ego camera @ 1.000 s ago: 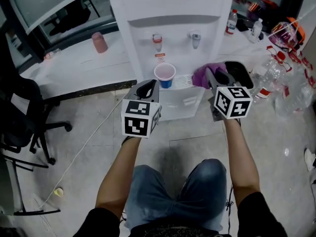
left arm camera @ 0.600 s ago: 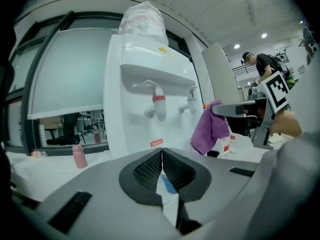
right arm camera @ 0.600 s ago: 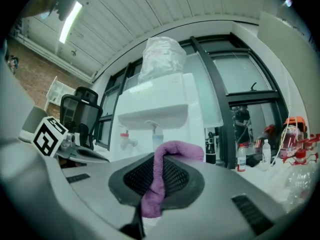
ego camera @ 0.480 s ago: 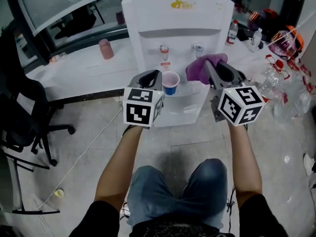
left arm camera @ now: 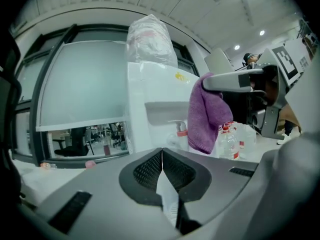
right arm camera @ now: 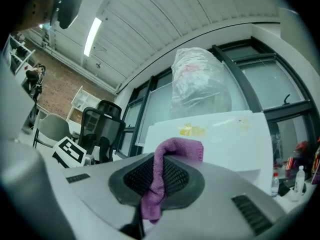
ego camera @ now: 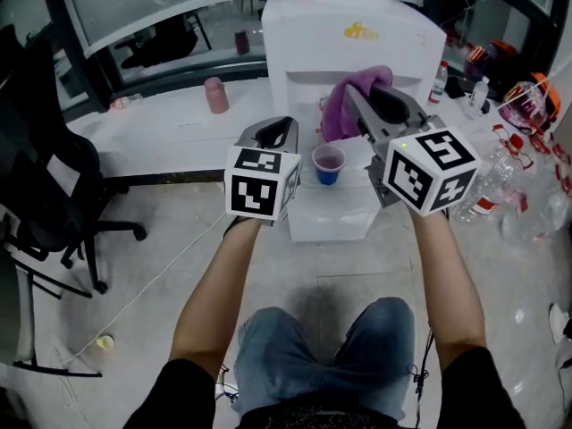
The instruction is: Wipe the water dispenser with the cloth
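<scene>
Upward since a second before, the right gripper (ego camera: 356,99) had reached upper centre, jaws clamped on the purple cloth (ego camera: 338,107) against the water dispenser (ego camera: 393,52), likely to wipe its front. The left gripper (ego camera: 284,125) idled, jaws together.

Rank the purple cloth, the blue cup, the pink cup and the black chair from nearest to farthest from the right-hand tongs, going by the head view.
1. purple cloth: pinched in the right tongs.
2. blue cup: just left of the tongs, lower down.
3. pink cup: further left, on the white counter.
4. black chair: at the far left edge.
</scene>
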{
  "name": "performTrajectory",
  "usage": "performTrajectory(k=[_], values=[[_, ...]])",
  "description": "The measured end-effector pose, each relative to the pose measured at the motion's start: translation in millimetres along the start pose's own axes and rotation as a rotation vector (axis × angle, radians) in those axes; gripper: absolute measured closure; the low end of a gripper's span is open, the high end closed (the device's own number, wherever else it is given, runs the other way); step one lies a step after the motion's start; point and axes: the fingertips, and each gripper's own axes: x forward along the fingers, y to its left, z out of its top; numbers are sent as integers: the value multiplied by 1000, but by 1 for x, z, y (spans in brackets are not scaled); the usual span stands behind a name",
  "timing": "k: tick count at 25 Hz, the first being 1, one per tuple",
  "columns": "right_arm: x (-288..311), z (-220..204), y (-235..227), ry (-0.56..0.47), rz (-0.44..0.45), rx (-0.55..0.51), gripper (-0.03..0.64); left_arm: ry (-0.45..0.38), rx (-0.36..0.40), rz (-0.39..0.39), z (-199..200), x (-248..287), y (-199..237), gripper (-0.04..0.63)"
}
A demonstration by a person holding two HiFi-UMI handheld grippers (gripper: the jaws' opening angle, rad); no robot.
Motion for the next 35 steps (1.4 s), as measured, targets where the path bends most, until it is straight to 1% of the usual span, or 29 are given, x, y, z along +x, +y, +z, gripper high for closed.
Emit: performTrajectory(k=[3, 7, 11, 14, 22, 28, 35], values=[[22, 17, 12, -34, 37, 13, 584, -9, 3, 26, 6, -9, 11, 569], [51, 32, 29, -63, 77, 35, 584, -8, 3, 50, 5, -20, 21, 569], [77, 41, 47, -88, 97, 30, 584, -1, -2, 78, -3, -29, 35, 569], [93, 41, 57, -85, 119, 42, 584, 5, -10, 102, -9, -37, 45, 569], [105, 12, 67, -35, 113, 76, 584, 18, -26, 137, -26, -54, 61, 569], [102, -16, 70, 5, 101, 75, 584, 35, -46, 129, -45, -55, 55, 569], [98, -61, 79, 71, 86, 93, 584, 66, -55, 116, -73, -62, 49, 569]])
